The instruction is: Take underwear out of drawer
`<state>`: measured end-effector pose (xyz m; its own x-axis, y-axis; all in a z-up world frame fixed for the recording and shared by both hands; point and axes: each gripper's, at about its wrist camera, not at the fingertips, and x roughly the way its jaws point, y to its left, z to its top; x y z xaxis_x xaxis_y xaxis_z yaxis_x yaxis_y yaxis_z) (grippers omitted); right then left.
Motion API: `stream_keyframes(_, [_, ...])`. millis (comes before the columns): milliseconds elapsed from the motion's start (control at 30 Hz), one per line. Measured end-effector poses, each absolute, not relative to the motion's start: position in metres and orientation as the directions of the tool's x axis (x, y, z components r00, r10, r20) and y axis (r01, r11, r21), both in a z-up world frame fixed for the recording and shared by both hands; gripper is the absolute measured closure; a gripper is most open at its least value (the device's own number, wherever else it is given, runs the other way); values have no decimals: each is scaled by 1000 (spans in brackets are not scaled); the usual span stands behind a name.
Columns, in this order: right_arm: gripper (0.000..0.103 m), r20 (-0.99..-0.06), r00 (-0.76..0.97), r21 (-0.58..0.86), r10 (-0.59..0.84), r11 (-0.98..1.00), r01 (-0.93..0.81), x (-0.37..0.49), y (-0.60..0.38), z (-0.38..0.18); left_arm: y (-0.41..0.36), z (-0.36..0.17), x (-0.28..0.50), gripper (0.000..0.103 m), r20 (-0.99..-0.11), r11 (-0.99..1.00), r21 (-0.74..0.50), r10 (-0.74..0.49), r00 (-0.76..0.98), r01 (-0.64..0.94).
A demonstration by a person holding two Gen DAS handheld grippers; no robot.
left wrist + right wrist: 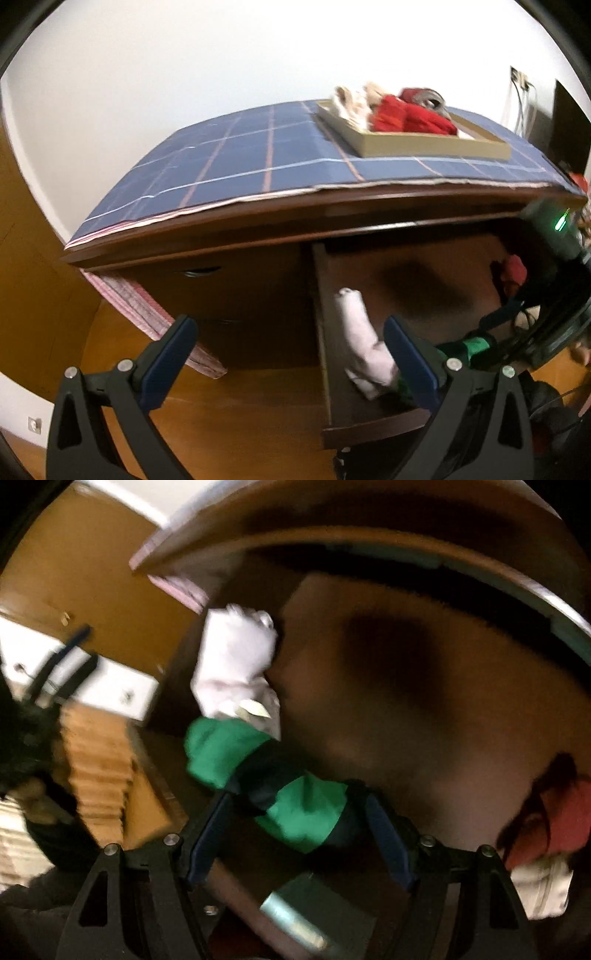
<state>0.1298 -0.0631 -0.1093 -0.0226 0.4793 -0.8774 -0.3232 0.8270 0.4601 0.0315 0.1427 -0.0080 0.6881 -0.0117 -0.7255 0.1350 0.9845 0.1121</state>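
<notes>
Green and dark undies (pixel 295 801) lie right between the right gripper (pixel 299 834) fingers, which stand apart and aren't pinching yet. The bundle runs slantwise across the gap, near the drawer (pixel 327 354) front-left corner, white piece (pixel 236 664) touching its far end. Left gripper (pixel 291 362) hangs wide open and empty outside. Tight by that left wall; rightward it's mostly bare.

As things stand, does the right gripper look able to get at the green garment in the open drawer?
Probably yes: the right gripper is open, the green garment lies between its fingers, and nothing covers it in the drawer.
</notes>
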Motion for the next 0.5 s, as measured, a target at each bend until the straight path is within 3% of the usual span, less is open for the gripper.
stream_keyframes(267, [31,-897,-172,442,407,823,-358,147,-47,-143,155,-18,47,1,-759,993,5,-74,647,119])
stream_keyframes(400, [51,-903,-181,430,390,816,-385,139,-49,-140,149,-26,53,1,-780,992,-13,-90,619,128])
stream_keyframes(500, [69,-950,-95,311,298,864,-396,135,-58,-132,140,-30,58,1,-792,989,-34,-116,599,147])
